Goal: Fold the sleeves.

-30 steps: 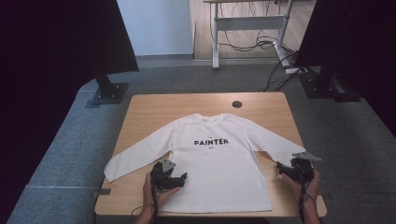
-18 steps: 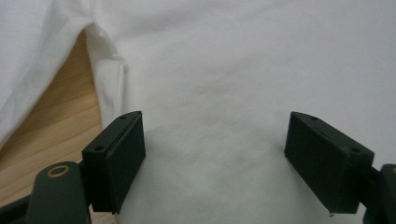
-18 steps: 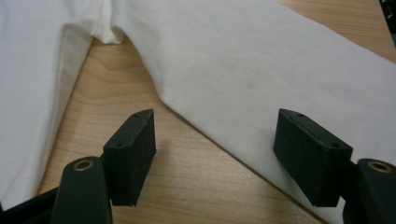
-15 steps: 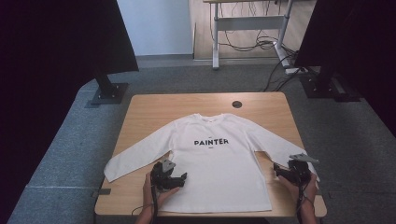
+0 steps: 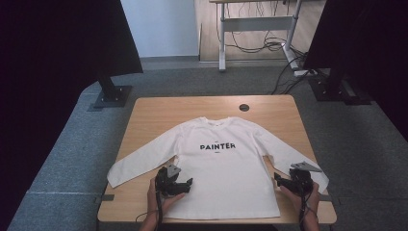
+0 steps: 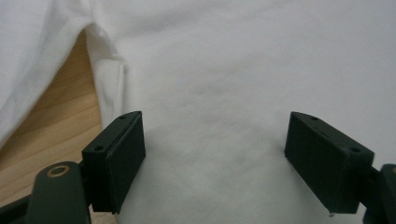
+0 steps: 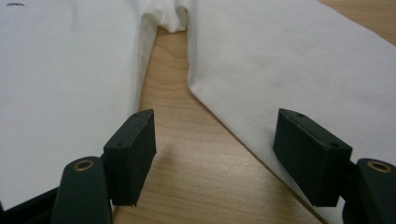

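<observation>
A white long-sleeved shirt [image 5: 219, 168] printed PAINTER lies flat, front up, on the wooden table [image 5: 192, 108], both sleeves spread outward. My left gripper [image 5: 185, 184] rests on the shirt's lower left part, open, its jaws over plain white cloth [image 6: 219, 116] near the left underarm seam. My right gripper [image 5: 277, 179] stands open at the lower right. Its jaws straddle the bare wood gap [image 7: 187, 154] between the shirt body [image 7: 65, 84] and the right sleeve [image 7: 289, 60]. Neither gripper holds anything.
A round black cable hole [image 5: 244, 107] sits near the table's far edge. Black stands [image 5: 111, 94] and a desk frame with cables [image 5: 260, 43] occupy the grey floor behind. The table's front edge [image 5: 211, 220] runs just under the hem.
The right gripper has edged slightly left, toward the shirt body. The left gripper and the shirt stay as they were.
</observation>
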### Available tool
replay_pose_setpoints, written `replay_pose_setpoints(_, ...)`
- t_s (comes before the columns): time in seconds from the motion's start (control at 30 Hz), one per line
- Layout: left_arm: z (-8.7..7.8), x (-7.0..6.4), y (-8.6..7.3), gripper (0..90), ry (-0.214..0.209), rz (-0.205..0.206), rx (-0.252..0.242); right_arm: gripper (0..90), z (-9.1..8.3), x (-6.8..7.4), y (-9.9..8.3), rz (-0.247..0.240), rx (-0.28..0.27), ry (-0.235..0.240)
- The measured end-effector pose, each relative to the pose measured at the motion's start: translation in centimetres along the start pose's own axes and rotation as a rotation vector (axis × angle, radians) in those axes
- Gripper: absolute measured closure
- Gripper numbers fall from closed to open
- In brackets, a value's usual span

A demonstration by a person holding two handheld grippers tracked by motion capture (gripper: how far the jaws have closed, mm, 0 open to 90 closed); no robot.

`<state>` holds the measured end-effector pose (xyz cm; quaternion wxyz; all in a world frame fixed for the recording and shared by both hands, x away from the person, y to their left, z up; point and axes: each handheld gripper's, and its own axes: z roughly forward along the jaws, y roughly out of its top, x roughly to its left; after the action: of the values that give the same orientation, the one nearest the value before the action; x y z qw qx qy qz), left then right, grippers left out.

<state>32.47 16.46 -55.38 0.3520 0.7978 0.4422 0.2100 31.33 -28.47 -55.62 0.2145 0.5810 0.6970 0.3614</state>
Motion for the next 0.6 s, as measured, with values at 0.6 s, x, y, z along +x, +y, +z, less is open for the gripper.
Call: replay_pose_setpoints(0.6,0.0,0.0,0.0,19.6,-0.001,0.001,0.000,30.8,-1.3,-0.6,-0.2,0.062,-0.026,-0.008)
